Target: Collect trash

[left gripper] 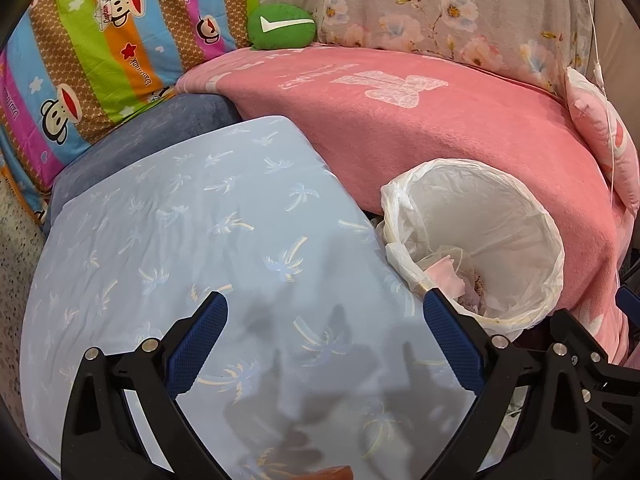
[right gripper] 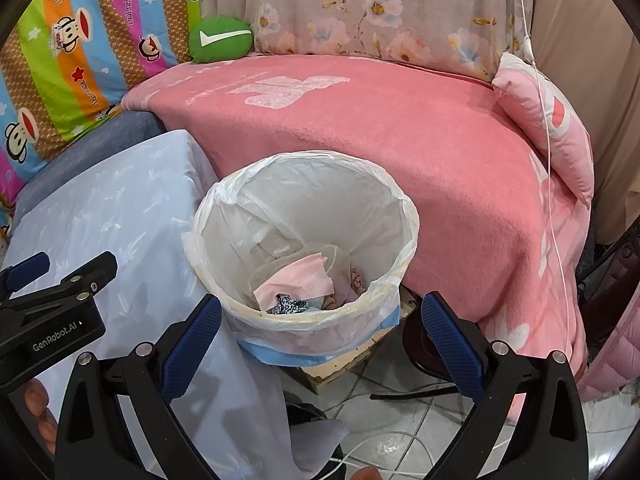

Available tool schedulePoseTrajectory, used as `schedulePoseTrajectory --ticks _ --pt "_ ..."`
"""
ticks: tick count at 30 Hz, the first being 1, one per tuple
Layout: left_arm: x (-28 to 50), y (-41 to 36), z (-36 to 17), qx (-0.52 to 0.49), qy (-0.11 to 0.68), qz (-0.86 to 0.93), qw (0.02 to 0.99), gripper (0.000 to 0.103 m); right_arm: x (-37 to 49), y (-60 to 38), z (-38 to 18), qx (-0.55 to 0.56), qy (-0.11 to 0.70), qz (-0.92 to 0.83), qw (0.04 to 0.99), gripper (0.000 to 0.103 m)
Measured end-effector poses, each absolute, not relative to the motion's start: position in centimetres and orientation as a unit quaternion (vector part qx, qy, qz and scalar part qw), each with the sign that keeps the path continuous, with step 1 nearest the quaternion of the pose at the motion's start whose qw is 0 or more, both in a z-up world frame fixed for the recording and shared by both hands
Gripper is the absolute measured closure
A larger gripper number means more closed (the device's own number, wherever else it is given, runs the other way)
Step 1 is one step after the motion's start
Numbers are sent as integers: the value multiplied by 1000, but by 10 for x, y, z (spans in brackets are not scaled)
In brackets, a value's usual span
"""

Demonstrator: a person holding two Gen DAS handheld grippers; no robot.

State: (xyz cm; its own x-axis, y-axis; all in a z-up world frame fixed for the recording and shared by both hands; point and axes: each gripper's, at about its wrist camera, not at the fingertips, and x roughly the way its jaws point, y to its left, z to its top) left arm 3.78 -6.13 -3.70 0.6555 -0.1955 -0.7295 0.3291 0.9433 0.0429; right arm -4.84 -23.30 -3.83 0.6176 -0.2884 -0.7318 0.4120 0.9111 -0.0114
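Note:
A round bin lined with a white plastic bag [right gripper: 404, 216] [left gripper: 556, 256] stands between the blue-covered surface and the pink bed. Inside lie a pink cloth scrap [right gripper: 296, 276], a dark patterned scrap [right gripper: 290, 305] and crumpled clear plastic. My right gripper [right gripper: 320, 322] hangs open just in front of the bin's near rim, holding nothing. My left gripper [left gripper: 324, 320] is open over the light blue palm-print cloth [left gripper: 180, 240], left of the bin, with nothing between its fingers. In the right wrist view the left gripper [right gripper: 60, 268] shows at the left edge.
A pink blanket [right gripper: 380, 128] covers the bed behind the bin, with a green cushion [right gripper: 220, 38], a striped cartoon quilt [right gripper: 80, 48] and a floral cover [right gripper: 360, 12] beyond. A pink pillow [right gripper: 548, 120] sits at right. White cables [right gripper: 400, 436] lie on the tiled floor under the bin.

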Motion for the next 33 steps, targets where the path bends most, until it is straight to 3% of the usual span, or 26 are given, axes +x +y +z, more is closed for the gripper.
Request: schedulePoseTrajectory --ticks 33 --pt "34 -64 -38 89 391 -150 903 9 -50 -233 -40 78 392 -196 896 5"
